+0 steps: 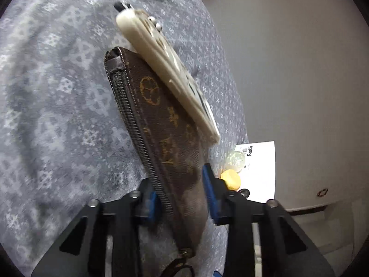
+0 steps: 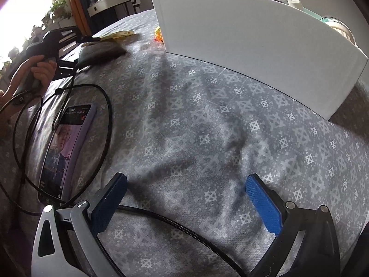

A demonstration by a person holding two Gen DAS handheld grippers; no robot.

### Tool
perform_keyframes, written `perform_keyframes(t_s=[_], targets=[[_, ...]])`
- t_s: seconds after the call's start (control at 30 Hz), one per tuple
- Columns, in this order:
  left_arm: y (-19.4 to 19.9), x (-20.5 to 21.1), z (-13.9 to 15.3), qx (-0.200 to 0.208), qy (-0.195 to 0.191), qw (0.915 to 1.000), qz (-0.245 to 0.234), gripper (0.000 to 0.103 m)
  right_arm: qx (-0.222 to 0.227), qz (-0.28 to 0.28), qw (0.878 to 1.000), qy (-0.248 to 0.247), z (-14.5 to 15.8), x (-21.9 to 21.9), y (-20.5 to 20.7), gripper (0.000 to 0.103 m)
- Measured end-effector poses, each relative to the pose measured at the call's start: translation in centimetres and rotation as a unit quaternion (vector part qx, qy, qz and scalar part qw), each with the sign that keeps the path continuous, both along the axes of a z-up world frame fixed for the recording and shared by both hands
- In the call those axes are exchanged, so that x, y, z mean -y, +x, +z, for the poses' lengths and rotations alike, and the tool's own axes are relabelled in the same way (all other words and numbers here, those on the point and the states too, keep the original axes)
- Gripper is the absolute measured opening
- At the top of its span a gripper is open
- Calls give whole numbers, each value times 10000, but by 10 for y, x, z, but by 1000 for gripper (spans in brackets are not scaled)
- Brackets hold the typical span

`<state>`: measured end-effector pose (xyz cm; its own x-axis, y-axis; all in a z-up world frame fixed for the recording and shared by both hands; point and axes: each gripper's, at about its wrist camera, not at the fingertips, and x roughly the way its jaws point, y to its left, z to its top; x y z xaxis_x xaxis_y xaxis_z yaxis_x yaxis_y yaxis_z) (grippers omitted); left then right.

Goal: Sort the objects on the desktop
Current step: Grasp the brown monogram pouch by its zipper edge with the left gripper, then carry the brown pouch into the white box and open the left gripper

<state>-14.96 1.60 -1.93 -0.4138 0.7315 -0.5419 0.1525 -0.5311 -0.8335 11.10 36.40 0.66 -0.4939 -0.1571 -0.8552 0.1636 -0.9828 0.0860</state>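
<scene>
Left gripper pinches the brown monogram zip pouch at its strap end, above the grey patterned cloth on the desk. Cream phone case lies on the pouch. Right gripper spread wide, holding nothing, over cloth near white box; smartphone and black cable to its left.

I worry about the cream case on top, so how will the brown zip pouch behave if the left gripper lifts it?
The brown zip pouch, clamped near one end by the left gripper, looks soft, so its far end may sag. The cream phone case rests loose and tilted on it and would probably slide off.
</scene>
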Motion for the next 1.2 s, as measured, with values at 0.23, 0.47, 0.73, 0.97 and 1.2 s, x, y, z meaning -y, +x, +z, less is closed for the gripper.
perform_keyframes(t_s=[0.23,0.47,0.73,0.97,1.2], targets=[[-4,-5,24,-395,-314,9977,-454,17,-124,263,9993,254,-4,4,2,103],[25,-1,83,-1010,-848,9870,-924,15,-222,345,9988,265,-7,3,3,103],[49,-25,177,-1670,-1152,9662,-1591,14,-280,372,9985,296,-6,1,11,103],[59,-107,236,-2031,-1097,9450,-2318,14,-310,378,9983,304,-7,1,11,103],[44,-217,283,-2704,-1969,8982,-2853,14,-382,379,9982,265,-8,-1,14,103]])
